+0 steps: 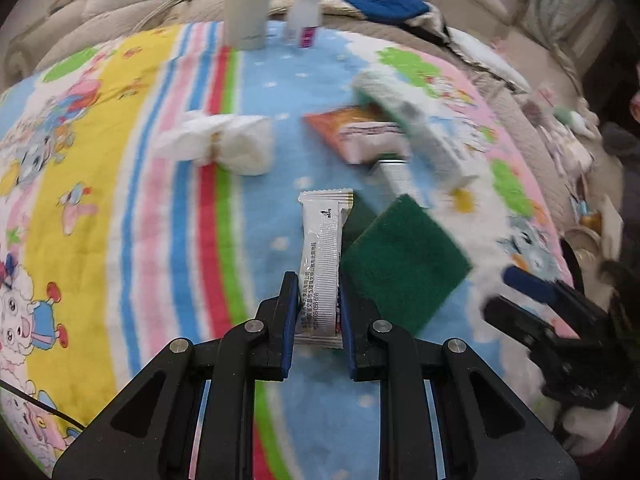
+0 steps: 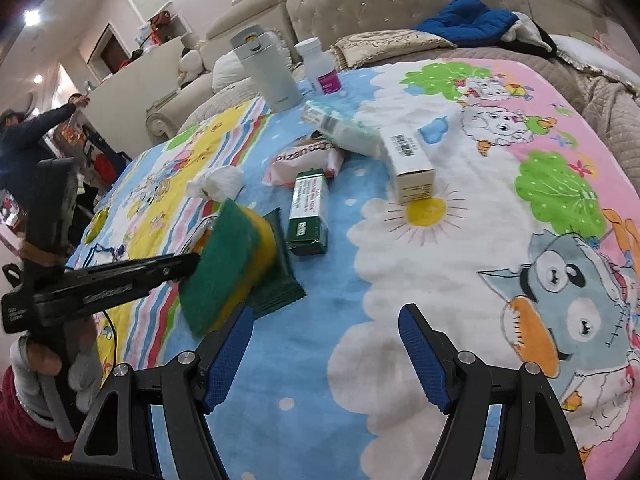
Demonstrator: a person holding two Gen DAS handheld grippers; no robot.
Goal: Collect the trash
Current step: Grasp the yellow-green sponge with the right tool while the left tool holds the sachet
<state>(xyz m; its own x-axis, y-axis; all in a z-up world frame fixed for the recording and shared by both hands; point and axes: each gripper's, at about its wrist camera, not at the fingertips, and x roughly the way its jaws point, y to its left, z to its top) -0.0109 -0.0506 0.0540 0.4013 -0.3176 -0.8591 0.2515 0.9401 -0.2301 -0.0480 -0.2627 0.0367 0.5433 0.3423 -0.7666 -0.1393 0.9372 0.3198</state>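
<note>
My left gripper (image 1: pixel 319 294) is shut on a white snack wrapper (image 1: pixel 323 256), which lies along the fingers over the cartoon blanket. A green and yellow sponge (image 1: pixel 404 264) leans against the gripper's right side; it also shows in the right wrist view (image 2: pixel 228 268), beside a dark green packet (image 2: pixel 280 264). A crumpled white tissue (image 1: pixel 220 144) lies to the far left. An orange and white wrapper (image 1: pixel 356 132), a green box (image 2: pixel 310 208) and two white cartons (image 2: pixel 408 164) lie further back. My right gripper (image 2: pixel 326 320) is open and empty over the blanket.
A grey flask (image 2: pixel 272 76) and a small white bottle (image 2: pixel 320 66) stand at the blanket's far edge. A blue cloth (image 2: pixel 468 16) lies on the beige sofa behind. A person in dark clothes (image 2: pixel 24 136) stands far left.
</note>
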